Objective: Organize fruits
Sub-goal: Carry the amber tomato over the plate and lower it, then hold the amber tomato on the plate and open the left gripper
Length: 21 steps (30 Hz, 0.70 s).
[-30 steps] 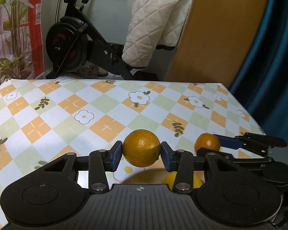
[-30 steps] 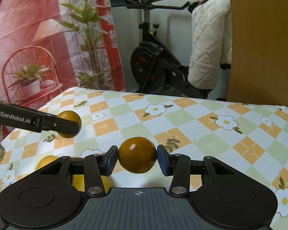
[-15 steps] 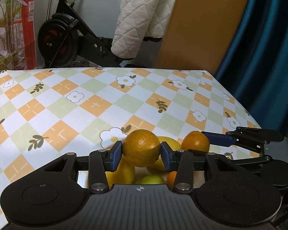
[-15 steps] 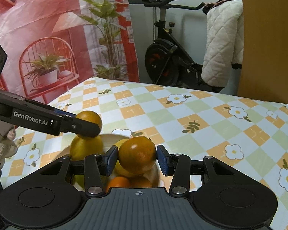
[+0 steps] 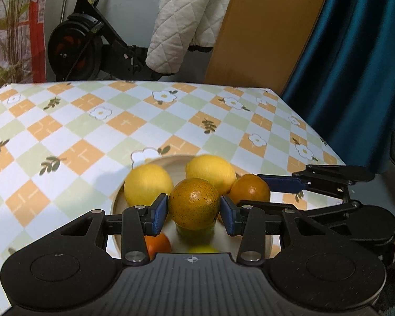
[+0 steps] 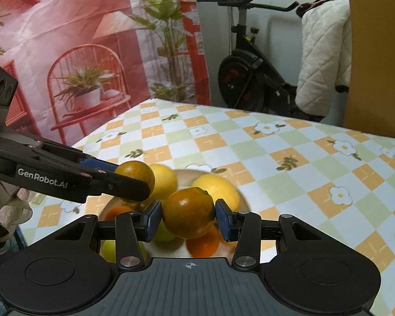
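A pale bowl [image 5: 115, 206] on the checked tablecloth [image 5: 73, 131] holds two yellow lemons [image 5: 148, 188] [image 5: 210, 169], a small tangerine [image 5: 158, 245] and greenish fruit. My left gripper [image 5: 193, 212] is shut on a speckled orange [image 5: 193, 204] just above the bowl. Right of it hangs a second orange [image 5: 249, 188], clamped in the other gripper. In the right wrist view my right gripper [image 6: 188, 218] is shut on that orange [image 6: 188, 212] over the bowl [image 6: 246, 205]. The left gripper's orange [image 6: 135, 176] hovers at the bowl's left side.
An exercise bike [image 5: 87, 50] with a quilted white cloth [image 5: 187, 21] stands beyond the table's far edge. A wooden board [image 5: 271, 26] and a teal curtain [image 5: 355, 65] lie to the right. A gloved hand [image 6: 10, 210] holds the left gripper. The tablecloth stretches far and right of the bowl.
Both grippers have carried their oranges across the table until they hang over the bowl, which has come into full view beneath them. Neither grip has altered.
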Each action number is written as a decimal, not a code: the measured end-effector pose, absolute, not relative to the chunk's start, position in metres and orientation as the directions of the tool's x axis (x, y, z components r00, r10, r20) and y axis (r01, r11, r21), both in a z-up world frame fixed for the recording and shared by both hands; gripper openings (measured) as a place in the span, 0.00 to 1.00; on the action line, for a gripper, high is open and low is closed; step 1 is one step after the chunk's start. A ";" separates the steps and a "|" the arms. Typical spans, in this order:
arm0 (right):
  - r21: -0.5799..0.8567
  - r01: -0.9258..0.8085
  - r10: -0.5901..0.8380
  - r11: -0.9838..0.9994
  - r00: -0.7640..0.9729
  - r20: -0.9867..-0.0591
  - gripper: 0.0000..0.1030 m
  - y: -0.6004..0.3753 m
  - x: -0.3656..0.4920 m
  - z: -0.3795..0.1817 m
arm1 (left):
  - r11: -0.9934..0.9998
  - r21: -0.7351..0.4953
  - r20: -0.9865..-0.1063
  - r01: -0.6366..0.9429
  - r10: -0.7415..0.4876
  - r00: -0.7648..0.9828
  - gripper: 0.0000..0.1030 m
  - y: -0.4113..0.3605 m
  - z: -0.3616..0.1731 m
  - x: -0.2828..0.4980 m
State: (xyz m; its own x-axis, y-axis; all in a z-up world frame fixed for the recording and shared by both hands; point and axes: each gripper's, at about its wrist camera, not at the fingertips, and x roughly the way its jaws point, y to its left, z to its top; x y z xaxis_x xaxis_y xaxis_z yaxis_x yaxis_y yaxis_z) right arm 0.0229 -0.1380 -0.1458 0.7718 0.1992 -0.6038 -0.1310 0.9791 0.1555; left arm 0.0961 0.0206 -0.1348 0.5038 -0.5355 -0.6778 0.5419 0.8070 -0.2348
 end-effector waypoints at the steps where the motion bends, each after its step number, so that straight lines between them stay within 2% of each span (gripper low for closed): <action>1: 0.160 -0.135 0.205 0.978 0.767 -0.608 0.40 -0.137 0.022 -0.147 | 0.807 -0.234 -0.681 0.542 -0.534 0.501 0.44 0.022 -0.136 0.094; 21: 0.156 -0.155 0.220 0.976 0.689 -0.690 0.40 -0.123 0.017 -0.168 | 0.809 -0.244 -0.699 0.535 -0.529 0.481 0.44 0.021 -0.151 0.087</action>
State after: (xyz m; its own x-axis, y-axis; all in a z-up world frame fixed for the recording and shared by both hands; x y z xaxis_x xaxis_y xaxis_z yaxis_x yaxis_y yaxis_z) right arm 0.0168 -0.1230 -0.1676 0.6894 0.2200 -0.6902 -0.1552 0.9755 0.1559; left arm 0.0871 0.0214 -0.1506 0.4812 -0.5293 -0.6988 0.5347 0.8089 -0.2444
